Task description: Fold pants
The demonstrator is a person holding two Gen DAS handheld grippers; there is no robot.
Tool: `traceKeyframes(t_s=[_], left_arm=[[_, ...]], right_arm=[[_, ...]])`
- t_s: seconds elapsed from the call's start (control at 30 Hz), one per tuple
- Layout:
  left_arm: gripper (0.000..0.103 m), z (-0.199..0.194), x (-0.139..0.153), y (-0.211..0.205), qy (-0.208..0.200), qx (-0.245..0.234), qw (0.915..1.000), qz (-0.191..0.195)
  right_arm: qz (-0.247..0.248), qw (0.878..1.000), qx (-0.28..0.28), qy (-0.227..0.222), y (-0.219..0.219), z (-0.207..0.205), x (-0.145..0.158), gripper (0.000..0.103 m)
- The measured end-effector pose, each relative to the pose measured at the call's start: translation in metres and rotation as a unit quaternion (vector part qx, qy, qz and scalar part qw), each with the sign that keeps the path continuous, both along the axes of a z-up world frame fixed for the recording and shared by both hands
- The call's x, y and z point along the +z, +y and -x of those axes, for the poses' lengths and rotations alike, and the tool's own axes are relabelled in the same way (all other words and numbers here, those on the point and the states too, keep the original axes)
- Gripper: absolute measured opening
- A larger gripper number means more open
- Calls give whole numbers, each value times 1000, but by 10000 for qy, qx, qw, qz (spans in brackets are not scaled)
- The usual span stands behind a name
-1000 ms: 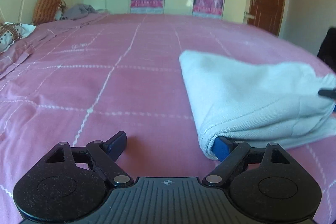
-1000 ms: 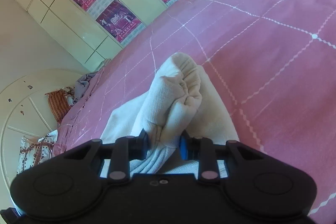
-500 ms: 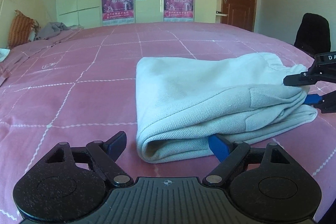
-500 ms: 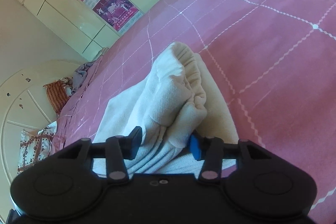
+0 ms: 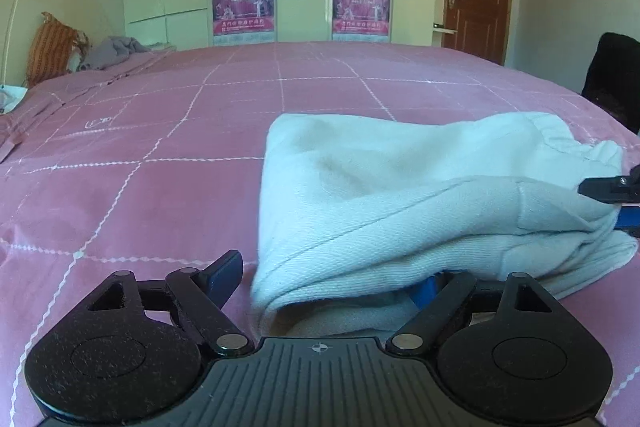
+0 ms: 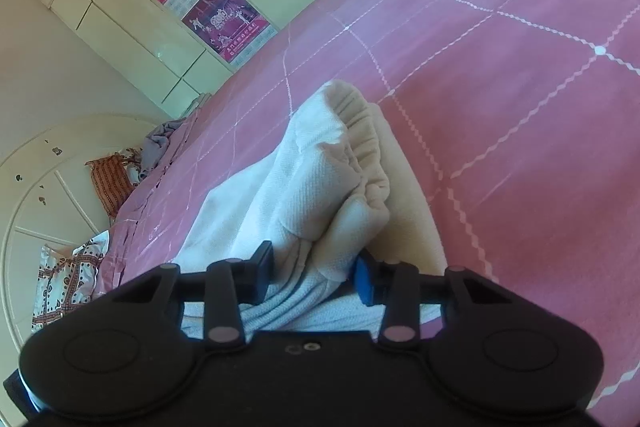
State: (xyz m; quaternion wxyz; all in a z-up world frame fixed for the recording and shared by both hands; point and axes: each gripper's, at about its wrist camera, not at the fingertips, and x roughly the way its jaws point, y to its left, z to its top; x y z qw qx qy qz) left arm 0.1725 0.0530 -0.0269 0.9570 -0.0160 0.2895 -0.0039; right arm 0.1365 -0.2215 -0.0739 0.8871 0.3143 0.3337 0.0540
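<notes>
One folded pants (image 5: 420, 195) on bed (image 5: 160, 147); left hand-held gripper (image 5: 332, 283) spread wide; right hand-held gripper (image 6: 314, 273) closing on waistband

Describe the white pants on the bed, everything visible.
The pants are off-white, of a thick textured knit, folded into a loose stacked bundle on the pink checked bedspread. The gathered elastic waistband is bunched at one end. The right gripper is closing its jaws on that end, cloth between them. The open left gripper has one finger tucked under the bundle's near edge.
</notes>
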Motion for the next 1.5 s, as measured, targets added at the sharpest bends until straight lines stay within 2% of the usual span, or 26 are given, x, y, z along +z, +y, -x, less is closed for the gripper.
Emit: traceKeyframes(t_s=[0.1,0.2,0.23,0.27,0.3,0.33,0.37,0.43,0.5,0.6,0.67,0.7,0.73,0.77,0.83,0.9,0.93,0.97,1.0,1.03,1.07,1.1,1.2,1.33,1.43,1.5], left_arm=[[85,5,3,12,-132,85,9998,140],[85,5,-4,12,22,39,9999,130],[85,5,-4,14,8,62,9998,182],[85,7,-3,15,-11,86,9997,239],[85,9,-3,18,-47,137,9995,286],[85,11,-3,19,-66,208,9993,306],[85,14,-4,23,-64,305,9986,418],[85,15,-6,34,-15,456,9961,762],[85,18,-8,44,106,627,9925,1049],[85,37,-5,57,415,1063,9884,997],[84,56,3,73,507,1178,9836,1271],[84,64,11,77,383,1321,9838,1148],[84,69,21,78,154,1275,9868,992],[84,66,30,75,-44,1148,9900,818],[84,46,45,63,-293,778,9948,584],[71,18,56,40,-524,281,9977,315],[65,3,56,28,-473,54,9985,255],[65,-13,53,16,-281,-183,9991,267],[65,-28,46,5,63,-405,9990,199],[65,-44,32,-8,595,-623,9963,-4],[65,-48,20,-19,797,-617,9948,-178],[65,-47,16,-21,708,-569,9957,-192],[68,-45,14,-22,631,-503,9966,-170],[74,-48,13,-19,639,-496,9966,-123],[74,-43,17,-16,617,-521,9967,-95],[74,-32,28,-16,362,-497,9980,-173]], right_arm=[[165,9996,142,-198,4,2,11,26],[142,9952,307,-914,6,16,32,26],[425,9950,261,-863,8,16,29,26],[608,9971,109,-453,6,10,18,26],[395,9992,-47,43,-5,3,0,25],[-42,9999,-140,48,-18,6,-11,25],[-148,9998,-141,-21,-21,9,-12,26],[89,9999,-26,-70,-14,10,-5,26],[63,9999,76,-41,-11,7,-2,28],[-12,9998,154,126,-16,7,-3,31],[102,9996,246,135,-20,15,7,40],[237,9994,228,45,-23,23,15,41],[456,9987,205,-70,-24,30,23,34],[744,9968,174,-237,-24,36,32,29],[1379,9885,162,-606,-19,37,50,26],[1925,9762,273,-962,-3,24,65,20],[2226,9669,416,-1172,9,15,70,20],[2433,9598,603,-1262,19,7,72,19],[2711,9508,805,-1267,30,-1,68,19],[3005,9421,944,-1155,38,-8,60,18],[3269,9358,1079,-756,43,-18,46,18],[3453,9303,1220,-190,44,-30,27,18],[3248,9384,1120,-362,33,-22,15,19],[3421,9319,1145,-382,40,-22,18,23],[3464,9304,1149,-350,43,-26,18,24],[3467,9303,1136,-393,44,-25,25,24]])
